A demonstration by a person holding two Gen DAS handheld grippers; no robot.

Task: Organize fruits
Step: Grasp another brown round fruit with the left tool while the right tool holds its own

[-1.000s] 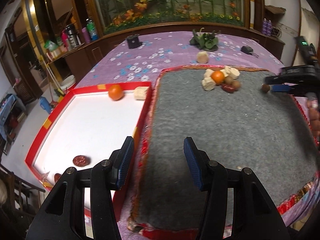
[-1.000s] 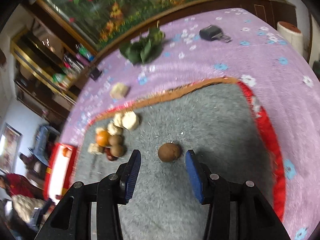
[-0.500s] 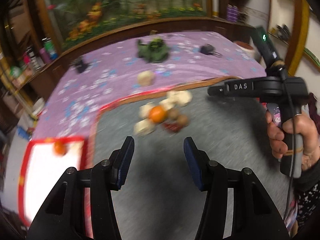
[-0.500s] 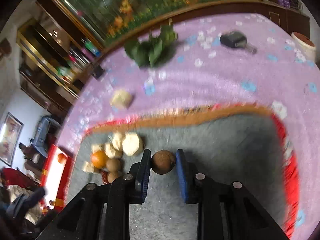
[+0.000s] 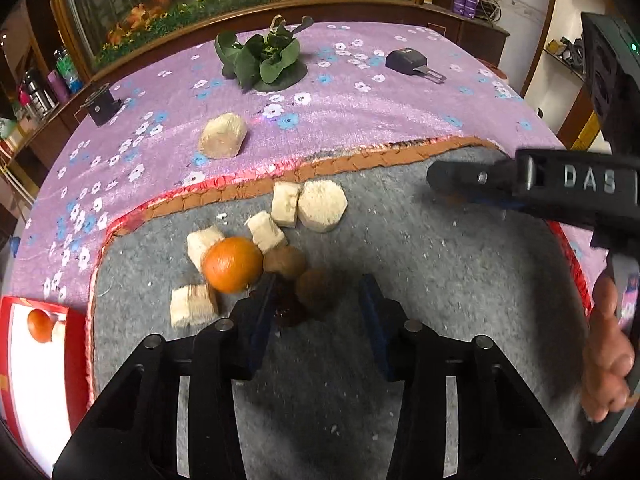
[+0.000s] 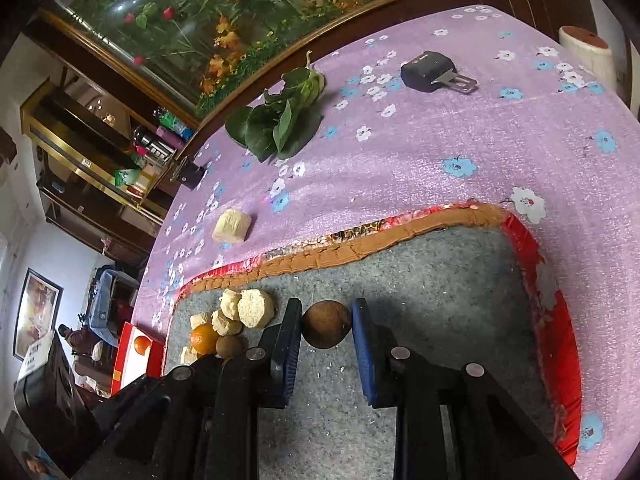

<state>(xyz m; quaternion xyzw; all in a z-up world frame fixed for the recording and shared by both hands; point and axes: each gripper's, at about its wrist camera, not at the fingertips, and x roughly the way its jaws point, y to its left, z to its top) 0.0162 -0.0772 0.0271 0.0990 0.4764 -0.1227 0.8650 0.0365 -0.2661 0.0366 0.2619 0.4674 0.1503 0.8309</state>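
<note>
A pile of fruit lies on the grey mat [image 5: 440, 320]: an orange [image 5: 232, 264], two brown round fruits [image 5: 286, 262], a dark red fruit [image 5: 288, 314] and several pale chunks [image 5: 322, 212]. My left gripper [image 5: 316, 300] points down at the pile, its jaws closing around the nearer brown fruit [image 5: 314, 288]; the pads do not press it. My right gripper [image 6: 326, 320] is shut on another brown round fruit [image 6: 326, 332] just over the mat. The left wrist view shows that gripper from the side [image 5: 520, 188], held by a hand [image 5: 608, 360].
A red tray [image 5: 76, 360] with a white floor holds an orange [image 5: 40, 326] at the left. On the purple flowered cloth [image 5: 360, 120] lie a leafy green vegetable [image 5: 264, 60], a black buckle [image 5: 408, 60], a small black box [image 5: 102, 106] and a lone pale chunk [image 5: 222, 136].
My left gripper swung from the red tray over to the fruit pile and its jaws narrowed around a brown fruit. My right gripper closed on the lone brown fruit and keeps hold.
</note>
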